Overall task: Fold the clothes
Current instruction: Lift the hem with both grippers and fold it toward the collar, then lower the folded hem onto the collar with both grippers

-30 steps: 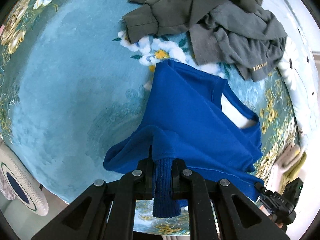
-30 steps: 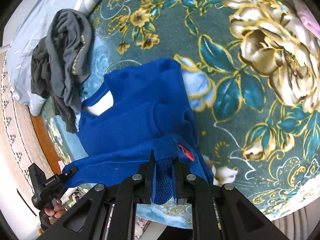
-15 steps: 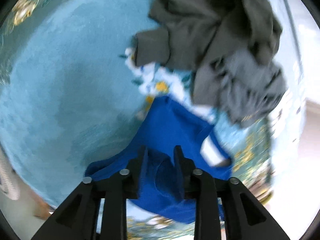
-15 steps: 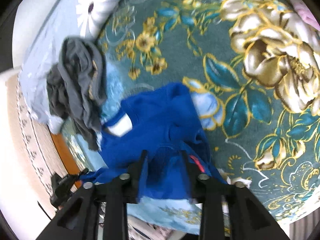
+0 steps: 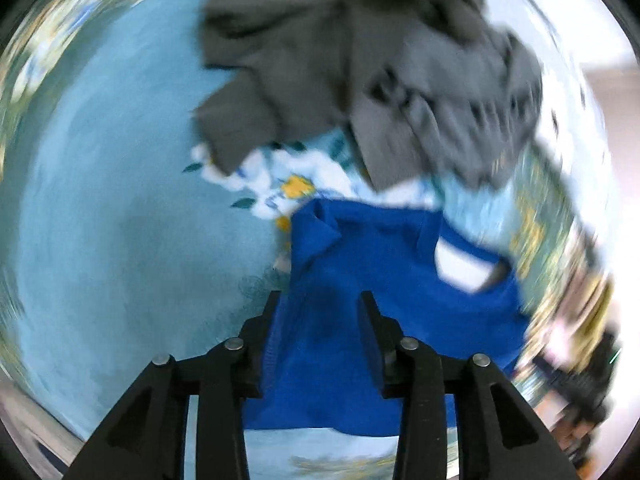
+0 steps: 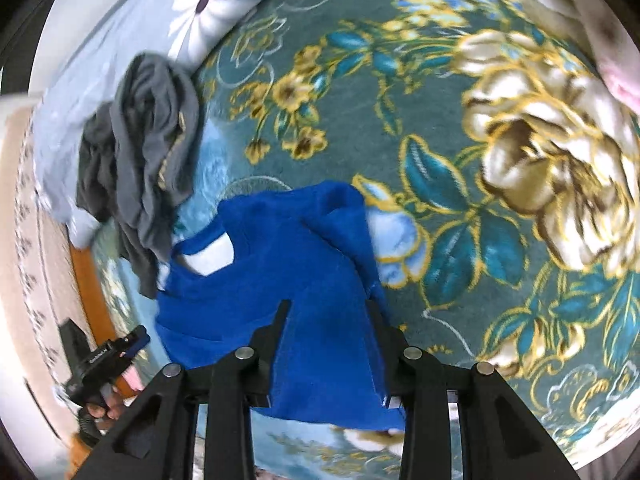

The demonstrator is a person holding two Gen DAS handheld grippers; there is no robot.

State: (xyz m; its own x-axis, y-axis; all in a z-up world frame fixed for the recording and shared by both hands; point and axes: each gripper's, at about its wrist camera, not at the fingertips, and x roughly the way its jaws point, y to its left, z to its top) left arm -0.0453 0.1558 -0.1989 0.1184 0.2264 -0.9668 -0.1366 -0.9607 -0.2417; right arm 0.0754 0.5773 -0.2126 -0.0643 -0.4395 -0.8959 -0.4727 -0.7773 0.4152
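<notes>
- The left gripper (image 5: pixel 318 306) sits at the bottom centre of the left wrist view, pointing steeply down; its jaws are opening, and the blue sweater (image 5: pixel 384 276) fills the gap between them without the pads visibly pinching it. This reads as a release once the cloth has been laid down.
- The right gripper (image 6: pixel 326 314), bottom centre of the right wrist view, stands partly open over the same blue sweater (image 6: pixel 280 272), fabric between its jaws but apparently not clamped. With both grippers over the near edge of the garment, the fold seems to be set and let go.
- The sweater lies partly folded on the floral bedspread (image 6: pixel 460 220), neckline with a white patch toward the middle left of the right view; it is spread there because the flat bed serves as the folding surface.
- A grey clothes pile (image 5: pixel 360 60) waits in the upper part of the left view, just beyond the sweater, likely next to be folded; in the right view the same pile (image 6: pixel 148 136) is at upper left.
- The left view is heavily smeared, so the pile's folds and the frame's right edge cannot be read.
- The sweater's near hem is hidden behind the gripper bodies, and its sleeves cannot be traced.
- At lower left of the right view the left gripper (image 6: pixel 106 360) shows small, its jaws indistinct.
</notes>
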